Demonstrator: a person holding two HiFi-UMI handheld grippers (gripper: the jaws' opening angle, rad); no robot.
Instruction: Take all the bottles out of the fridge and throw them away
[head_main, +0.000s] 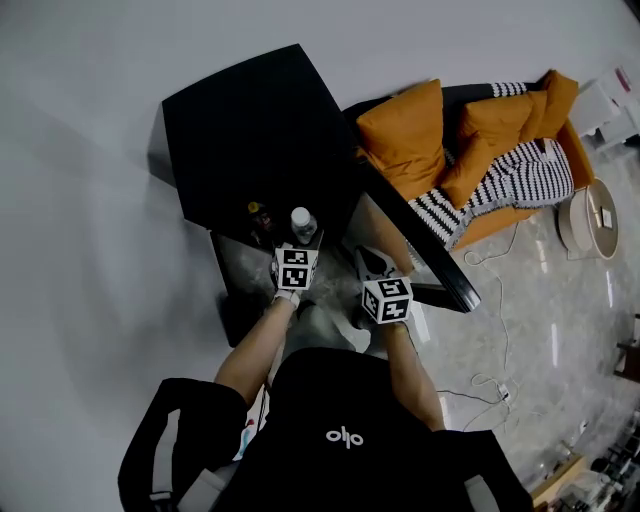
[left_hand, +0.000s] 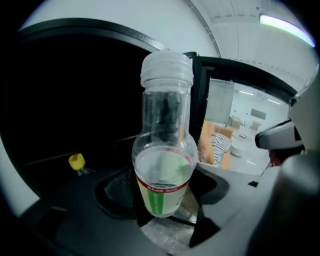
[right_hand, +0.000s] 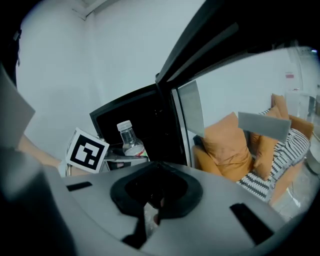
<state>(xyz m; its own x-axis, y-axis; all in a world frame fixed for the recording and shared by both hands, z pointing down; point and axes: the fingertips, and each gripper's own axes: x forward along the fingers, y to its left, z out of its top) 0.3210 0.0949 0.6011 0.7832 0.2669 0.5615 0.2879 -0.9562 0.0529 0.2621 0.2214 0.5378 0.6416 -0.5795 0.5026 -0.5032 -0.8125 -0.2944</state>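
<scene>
The left hand-held gripper (left_hand: 165, 220) clamps 1 bottle (left_hand: 165, 150) upright for binning. The right hand-held gripper (right_hand: 150, 216) is closed, empty.

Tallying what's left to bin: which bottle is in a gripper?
The white-capped clear bottle, clamped in the left gripper; the yellow-capped bottle sits unheld in the fridge.

Grips a bottle (left_hand: 162, 150) by its base in the left tongs (head_main: 300, 245), holds the right tongs (right_hand: 150, 215) closed, both bare forearms (head_main: 255, 345) stretched forward.
</scene>
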